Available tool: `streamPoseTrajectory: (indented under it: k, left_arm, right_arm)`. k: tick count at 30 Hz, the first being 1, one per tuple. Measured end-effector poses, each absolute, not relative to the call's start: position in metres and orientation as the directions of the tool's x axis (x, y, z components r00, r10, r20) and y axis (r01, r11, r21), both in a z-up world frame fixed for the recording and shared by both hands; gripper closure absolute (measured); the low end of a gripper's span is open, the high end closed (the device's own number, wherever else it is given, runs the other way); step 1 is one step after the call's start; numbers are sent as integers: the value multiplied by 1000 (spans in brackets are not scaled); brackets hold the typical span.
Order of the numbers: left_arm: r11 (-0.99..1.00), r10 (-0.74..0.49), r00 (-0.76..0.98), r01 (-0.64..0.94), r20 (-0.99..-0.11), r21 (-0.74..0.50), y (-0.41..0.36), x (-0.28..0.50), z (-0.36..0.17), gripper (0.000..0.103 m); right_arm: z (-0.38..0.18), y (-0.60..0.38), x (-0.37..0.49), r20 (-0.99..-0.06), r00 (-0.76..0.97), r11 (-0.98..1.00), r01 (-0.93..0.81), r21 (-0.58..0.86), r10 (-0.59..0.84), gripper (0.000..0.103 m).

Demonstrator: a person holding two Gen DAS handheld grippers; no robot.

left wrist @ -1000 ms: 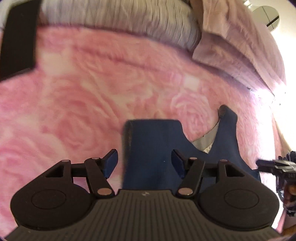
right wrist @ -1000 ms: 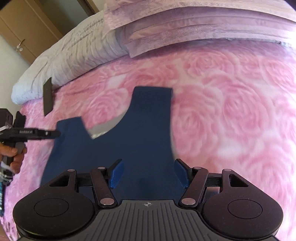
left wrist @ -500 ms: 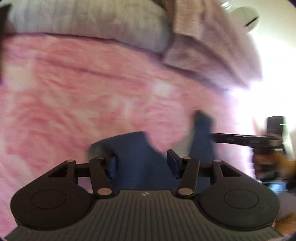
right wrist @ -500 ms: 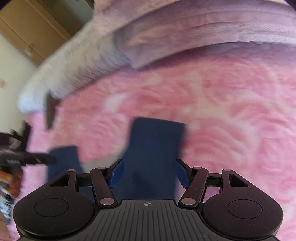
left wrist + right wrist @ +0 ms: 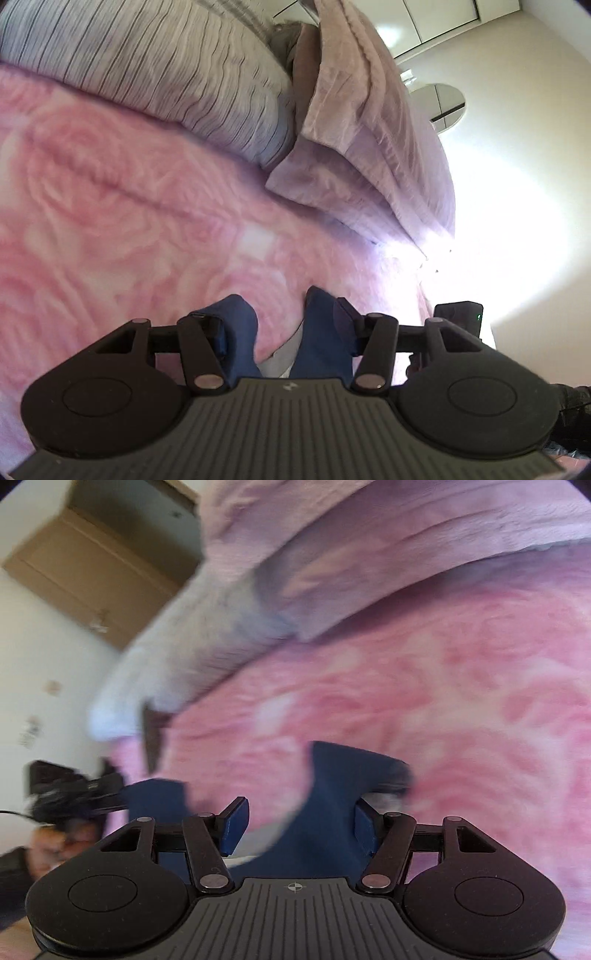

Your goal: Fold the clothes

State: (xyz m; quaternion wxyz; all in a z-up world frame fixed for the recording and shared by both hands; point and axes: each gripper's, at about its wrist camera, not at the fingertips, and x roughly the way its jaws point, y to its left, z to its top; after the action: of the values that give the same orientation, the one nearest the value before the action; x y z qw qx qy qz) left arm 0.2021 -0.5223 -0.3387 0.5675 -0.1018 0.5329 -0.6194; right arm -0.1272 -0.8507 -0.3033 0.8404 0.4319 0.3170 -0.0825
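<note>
Two straps: shoulder ends of the navy blue sleeveless knit top (image 5: 332, 782), pale grey inside at the neckline, flat on the pink rose-patterned fleece blanket (image 5: 129, 221) of the bed.
Lie of the top: straight ahead of and under both tools; long axis along the pointing line, straps at the far end, body back beneath the cameras.
Left hand-held gripper (image 5: 275, 314): half-wide, jaws just closing a little; left strap (image 5: 240, 325) against its left finger, right strap (image 5: 321, 332) by the other, blanket showing between; no clear pinch.
Right hand-held gripper (image 5: 300, 805): wide, holding nothing; right strap between the jaws, nearer the right-side finger.
Nearer hand: left for the left strap, right for the right.
Textures: top thin, limp, smooth; blanket plush and grippy.
Beyond: striped grey-white pillow (image 5: 166, 74) and crinkled mauve pillow (image 5: 369, 147), well apart.
</note>
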Motion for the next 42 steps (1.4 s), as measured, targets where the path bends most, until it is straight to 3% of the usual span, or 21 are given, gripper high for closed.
streamPoseTrajectory:
  k: [4,6,10,12,14,17,24,28,30,31,34,36,39,42]
  left_arm:
    - [350,-705,-312,628,-636,-695,-537,202,-353,55]
    - [345,-719,-312,615,-621,-709,-537,203,-353,55]
    - [171,-839,-275,685,-469,-708,-535,206,-314,61]
    - [115,-869,-256,729,-424,-675,-536,204,-301,62]
    - [131,-862,-241,744,-446,-655,-544,203,-300,62]
    - [194,-788,-231,786,-570,-587,-559,196,-309,65]
    - [-1,-924,-222,815,-310,-579,-539,183,-260,68]
    - [31,-887,-243,818,-393,-574,-558,171,-265,70]
    - [-123,-909,-325,806,-260,-579,-548,158,-246,63]
    - [-123,-912,-319,812,-257,-570,-549,156,-247,63]
    - [96,-840,-272,777,-469,-622,-575,168,-277,71]
    - [142,-856,-211,782,-472,-607,-576,171,-275,70]
    - [74,-901,-209,789,-379,-610,-575,170,-254,70]
    - [130,-887,-184,780,-423,-612,-583,168,-262,63]
  right_arm:
    - [-314,-855,-110,-608,772,580,415,701,183,39]
    - [-317,-858,-102,-609,772,569,421,706,183,39]
    - [-278,-874,-116,-398,917,582,314,750,19,40]
    - [-264,-877,-123,-373,926,620,327,714,-58,40]
    - [-258,-880,-129,-376,920,633,357,687,-110,40]
    - [-269,-883,-136,-440,890,615,413,672,-118,40]
    - [-243,-864,-166,-309,906,660,423,620,-290,40]
    - [-232,-864,-172,-296,906,655,423,627,-302,40]
    - [-228,-862,-173,-295,911,672,412,616,-288,40]
    - [-227,-860,-173,-296,916,693,399,600,-270,40]
    - [-229,-859,-173,-317,917,710,391,586,-243,40]
    - [-227,-864,-178,-329,906,677,419,604,-268,40]
    - [-215,-867,-179,-307,912,722,405,561,-272,40]
    - [-217,-874,-178,-304,905,712,424,560,-299,40]
